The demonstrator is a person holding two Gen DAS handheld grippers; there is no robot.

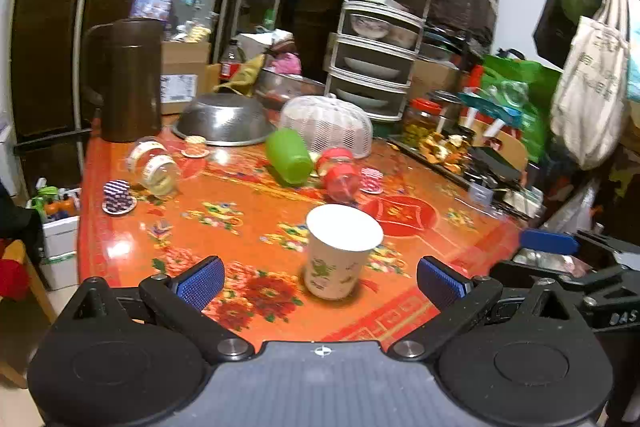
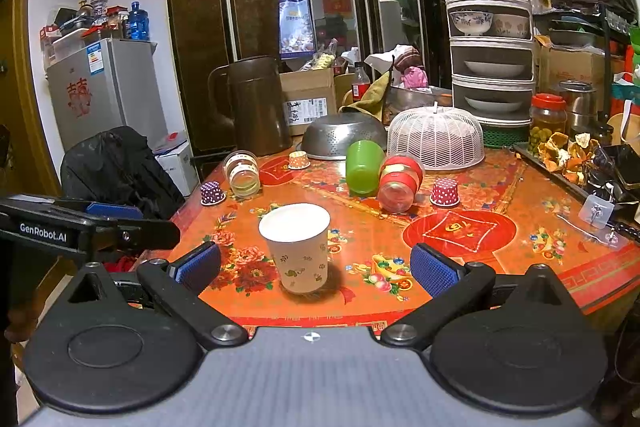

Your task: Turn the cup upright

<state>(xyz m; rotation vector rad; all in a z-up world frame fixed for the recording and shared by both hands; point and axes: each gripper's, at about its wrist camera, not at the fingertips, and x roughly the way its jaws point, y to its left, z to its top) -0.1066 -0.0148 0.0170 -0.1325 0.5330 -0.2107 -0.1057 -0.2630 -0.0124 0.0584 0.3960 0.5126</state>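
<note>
Left gripper reads "GenRobot.AI"; cup upright.

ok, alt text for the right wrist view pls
A white floral paper cup stands upright on the red floral table, ahead of the open right gripper, not held. Behind it, a green cup and two jars lie tipped; the left gripper pokes in at left.

green tumbler on its side, colander, jug
</note>
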